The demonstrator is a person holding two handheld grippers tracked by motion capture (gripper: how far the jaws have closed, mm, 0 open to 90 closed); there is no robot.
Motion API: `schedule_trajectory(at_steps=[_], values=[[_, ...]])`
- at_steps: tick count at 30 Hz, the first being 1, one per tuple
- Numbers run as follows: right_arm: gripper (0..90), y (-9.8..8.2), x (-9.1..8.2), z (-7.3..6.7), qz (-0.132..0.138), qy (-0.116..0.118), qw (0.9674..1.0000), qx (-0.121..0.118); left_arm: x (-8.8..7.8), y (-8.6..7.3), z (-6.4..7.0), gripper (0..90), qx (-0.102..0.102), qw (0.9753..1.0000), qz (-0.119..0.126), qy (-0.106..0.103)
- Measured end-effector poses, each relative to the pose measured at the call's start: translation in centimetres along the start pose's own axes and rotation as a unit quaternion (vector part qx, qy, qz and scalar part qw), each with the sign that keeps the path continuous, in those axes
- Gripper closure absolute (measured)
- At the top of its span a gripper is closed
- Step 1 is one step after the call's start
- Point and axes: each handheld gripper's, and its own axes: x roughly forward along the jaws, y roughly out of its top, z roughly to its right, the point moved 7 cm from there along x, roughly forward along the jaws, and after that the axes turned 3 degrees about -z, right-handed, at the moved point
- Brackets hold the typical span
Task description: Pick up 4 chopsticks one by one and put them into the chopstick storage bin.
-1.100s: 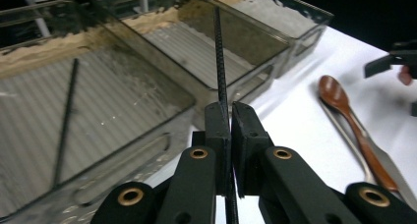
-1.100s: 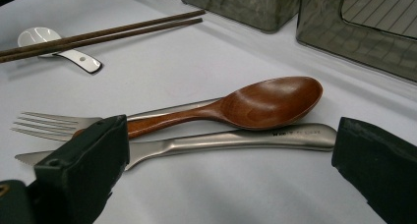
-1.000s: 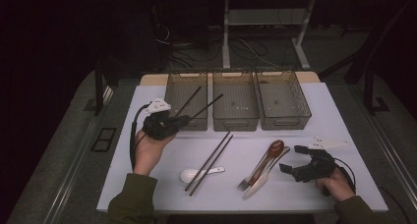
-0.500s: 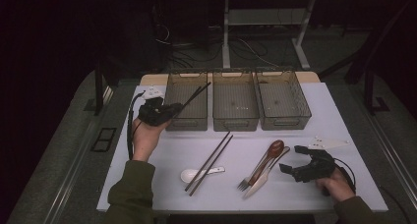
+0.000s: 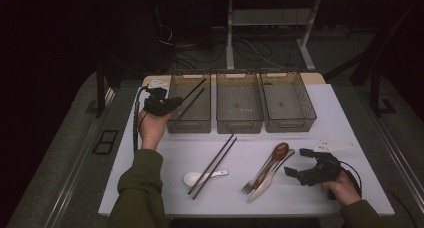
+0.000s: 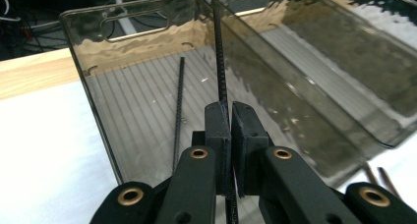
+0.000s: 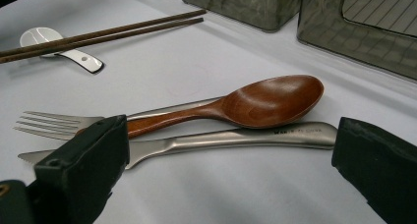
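Observation:
My left gripper [image 5: 169, 104] [image 6: 228, 111] is shut on a black chopstick [image 5: 194, 89] [image 6: 220, 57], whose far end slants over the left bin [image 5: 187, 124] [image 6: 137, 32]. A second black chopstick [image 5: 189, 106] [image 6: 178, 111] lies on that bin's ribbed floor. My right gripper [image 5: 300, 172] [image 7: 226, 153] rests on the white table near the front right with its jaws wide apart and nothing between them. Just ahead of it lie a wooden spoon [image 5: 278, 151] [image 7: 265, 103], a steel knife [image 5: 265, 182] [image 7: 236, 140] and a fork [image 5: 248, 188] [image 7: 49, 123].
Three smoky clear bins stand in a row at the back: the left one, a middle bin [image 5: 239, 124] and a right bin [image 5: 290, 124]. A pair of brown chopsticks [image 5: 212, 165] [image 7: 98, 35] crosses a white spoon [image 5: 195, 177] [image 7: 49, 40] at table centre.
My left hand has carried the black chopstick away from me, up alongside the left bin, and its tip now reaches over the bin. The right hand has stayed put.

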Motion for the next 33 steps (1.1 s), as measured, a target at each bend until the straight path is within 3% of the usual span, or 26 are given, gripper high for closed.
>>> schedule_trajectory(at_steps=[3,12,20,21,23,24,33], values=[[0.8,0.0,0.1,0.0,-0.001,0.0,1.0,0.0,0.9,0.0,-0.4,85.3,-0.007,0.9999,-0.007,0.007],[0.8,0.0,0.0,0.0,-0.001,0.002,1.0,-0.001,3.1,-0.3,-0.7,85.3,-0.004,0.9987,-0.045,0.025],[0.8,0.0,0.0,-0.1,-0.001,0.003,1.0,-0.002,4.1,-0.6,-0.6,84.8,-0.013,0.9978,-0.062,0.017],[0.8,0.0,0.0,-0.1,-0.001,0.003,1.0,-0.002,4.2,-0.7,-0.6,83.3,-0.014,0.9978,-0.065,0.007],[0.8,0.0,0.0,-0.1,0.0,0.003,1.0,-0.001,4.2,-0.7,-0.7,68.4,-0.008,0.9977,-0.062,0.026],[0.8,0.0,0.0,-0.1,0.0,0.003,1.0,-0.001,4.2,-0.6,-0.6,65.6,-0.006,0.998,-0.059,0.022],[0.8,0.0,0.0,-0.1,0.0,0.002,1.0,-0.001,3.8,0.0,0.1,54.7,0.005,0.9991,-0.041,0.014]])
